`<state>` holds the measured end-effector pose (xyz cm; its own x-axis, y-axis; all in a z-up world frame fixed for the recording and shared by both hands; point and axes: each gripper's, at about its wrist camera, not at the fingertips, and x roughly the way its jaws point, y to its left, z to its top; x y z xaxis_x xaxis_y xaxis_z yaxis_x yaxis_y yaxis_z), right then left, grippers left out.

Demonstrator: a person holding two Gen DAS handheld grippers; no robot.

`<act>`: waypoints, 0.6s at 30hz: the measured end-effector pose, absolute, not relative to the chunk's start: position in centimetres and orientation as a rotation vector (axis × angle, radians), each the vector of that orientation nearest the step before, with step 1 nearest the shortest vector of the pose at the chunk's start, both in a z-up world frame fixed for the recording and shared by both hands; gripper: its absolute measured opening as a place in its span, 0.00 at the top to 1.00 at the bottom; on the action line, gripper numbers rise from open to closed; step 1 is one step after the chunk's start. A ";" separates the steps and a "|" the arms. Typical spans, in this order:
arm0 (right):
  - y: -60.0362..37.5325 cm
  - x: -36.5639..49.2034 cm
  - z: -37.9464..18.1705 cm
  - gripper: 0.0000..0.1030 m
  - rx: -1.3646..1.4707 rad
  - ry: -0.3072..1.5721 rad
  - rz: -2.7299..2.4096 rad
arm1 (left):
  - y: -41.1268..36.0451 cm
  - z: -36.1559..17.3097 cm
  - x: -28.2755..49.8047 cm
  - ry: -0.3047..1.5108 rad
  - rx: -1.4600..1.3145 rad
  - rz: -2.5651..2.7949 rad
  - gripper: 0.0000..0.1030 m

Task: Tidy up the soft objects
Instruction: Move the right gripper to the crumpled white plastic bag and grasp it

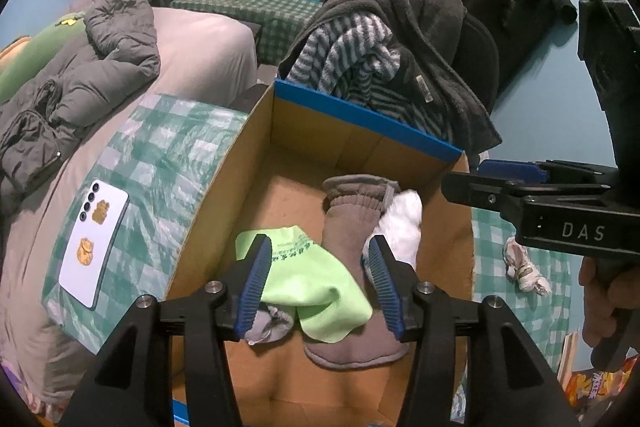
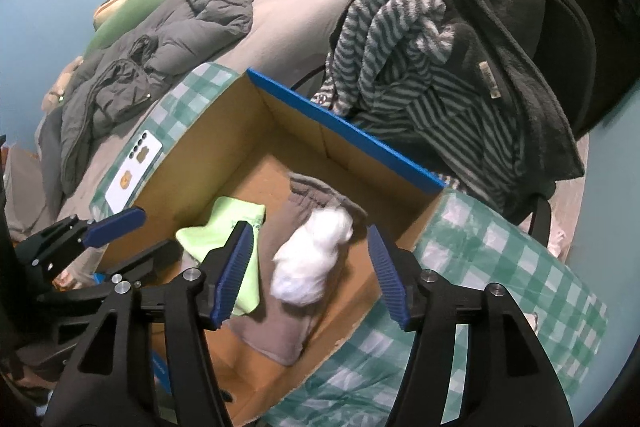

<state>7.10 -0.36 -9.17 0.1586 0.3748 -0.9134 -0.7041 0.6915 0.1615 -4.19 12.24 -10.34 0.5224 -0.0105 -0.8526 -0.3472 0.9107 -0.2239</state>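
Above box [image 2: 344,119], both grippers [image 2: 310,269] agape.

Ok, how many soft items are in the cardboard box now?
4 visible: lime-green cloth front-left, long grey fleece sock in the middle, white fluffy wad on its right side, small grey-white piece under the cloth. More may be hidden.

Lime-green cloth [image 1: 316,287], grey sock [image 1: 352,227], white fluff [image 2: 310,259], blue-edged brown box [image 1: 360,115].
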 end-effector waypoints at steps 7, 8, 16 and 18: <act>-2.1 7.9 -8.6 0.41 -0.313 1.170 0.755 | 10.9 -9.4 -3.0 0.994 -0.388 0.179 0.50; -2.6 8.0 -8.5 0.41 -0.309 1.168 0.749 | 10.7 -9.2 -2.8 0.992 -0.386 0.172 0.50; -6.6 9.5 -8.3 0.41 -0.271 1.171 0.682 | 7.6 -8.3 -0.7 0.987 -0.353 0.104 0.50; -8.1 9.8 -8.3 0.41 -0.259 1.175 0.658 | 6.8 -8.2 -0.3 0.992 -0.343 0.088 0.50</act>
<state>9.84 -8.10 -8.29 0.2269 0.3403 -0.9125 -0.5997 0.7871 0.1444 -0.28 6.84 -8.25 0.5487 -0.0823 -0.8320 -0.2278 0.9428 -0.2435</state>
